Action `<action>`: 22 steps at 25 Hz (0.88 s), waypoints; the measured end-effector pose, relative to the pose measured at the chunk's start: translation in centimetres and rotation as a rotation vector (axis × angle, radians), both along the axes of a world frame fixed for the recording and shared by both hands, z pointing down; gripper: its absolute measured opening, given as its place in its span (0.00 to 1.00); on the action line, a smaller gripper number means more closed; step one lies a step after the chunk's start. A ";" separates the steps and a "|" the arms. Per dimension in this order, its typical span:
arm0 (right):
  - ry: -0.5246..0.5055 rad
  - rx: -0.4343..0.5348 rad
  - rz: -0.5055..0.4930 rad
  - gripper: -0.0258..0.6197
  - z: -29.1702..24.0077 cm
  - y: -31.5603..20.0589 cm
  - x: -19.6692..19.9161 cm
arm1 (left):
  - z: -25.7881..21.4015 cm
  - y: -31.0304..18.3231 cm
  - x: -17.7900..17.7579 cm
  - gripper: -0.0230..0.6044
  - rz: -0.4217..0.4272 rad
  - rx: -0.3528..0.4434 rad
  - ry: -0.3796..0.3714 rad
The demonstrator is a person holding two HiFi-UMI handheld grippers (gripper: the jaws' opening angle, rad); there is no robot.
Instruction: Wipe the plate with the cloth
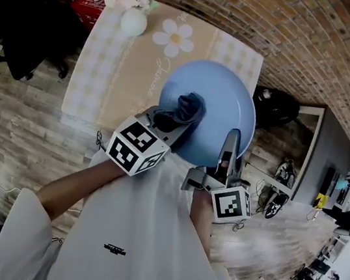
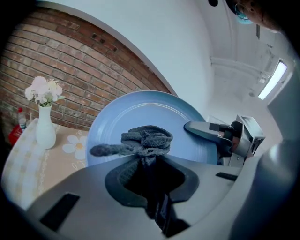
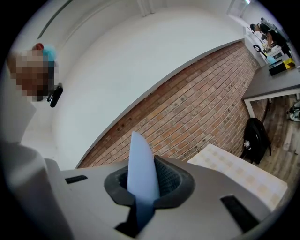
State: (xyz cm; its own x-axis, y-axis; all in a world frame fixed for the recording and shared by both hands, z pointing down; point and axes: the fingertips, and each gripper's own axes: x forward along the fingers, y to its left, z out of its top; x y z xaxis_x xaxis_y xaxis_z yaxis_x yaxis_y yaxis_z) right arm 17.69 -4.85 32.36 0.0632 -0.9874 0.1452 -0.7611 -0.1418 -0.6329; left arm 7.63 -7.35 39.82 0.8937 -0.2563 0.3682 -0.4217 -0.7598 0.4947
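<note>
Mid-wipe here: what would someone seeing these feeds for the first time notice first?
The blue plate, held up over the table with the right tool clamped on its rim, dominates the head view. Next comes the dark grey cloth, bunched in the left tool against the plate's face. At the table's far end stands a white vase of pale flowers.

You face a red brick wall (image 1: 260, 14) under a white ceiling (image 2: 187, 42) with 1 long light strip (image 2: 272, 79). The floor (image 1: 12, 130) is grey-brown wood plank. Ahead of you, the worktop (image 1: 99, 78) wears a checked, daisy-printed cover. A black chair (image 1: 18, 25) sits to your left and a grey desk (image 1: 331, 151) to your right.
</note>
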 end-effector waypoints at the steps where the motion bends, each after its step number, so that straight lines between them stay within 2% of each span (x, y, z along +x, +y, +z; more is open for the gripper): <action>1: -0.011 0.002 -0.001 0.13 0.1 0.1 -0.1 | 0.2 -0.2 -0.3 0.13 -0.012 -0.003 -0.006; 9: -0.017 -0.005 -0.019 0.13 0.2 0.6 -0.4 | 1.2 -2.2 -2.4 0.13 -0.091 0.006 -0.039; 16: -0.010 -0.002 -0.034 0.13 0.0 1.1 -0.6 | 0.9 -4.9 -3.4 0.13 -0.121 0.073 -0.079; 22: -0.031 0.003 -0.041 0.13 0.1 1.5 -0.9 | 0.6 -5.8 -3.4 0.13 -0.124 0.094 -0.088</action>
State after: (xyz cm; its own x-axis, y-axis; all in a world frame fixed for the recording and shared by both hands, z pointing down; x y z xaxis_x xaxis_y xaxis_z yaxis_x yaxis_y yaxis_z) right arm 16.82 -3.33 32.47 0.0179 -0.9895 0.1432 -0.7466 -0.1085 -0.6564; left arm 4.28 -13.14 40.39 0.8185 -0.3995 0.4128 -0.5535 -0.7407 0.3808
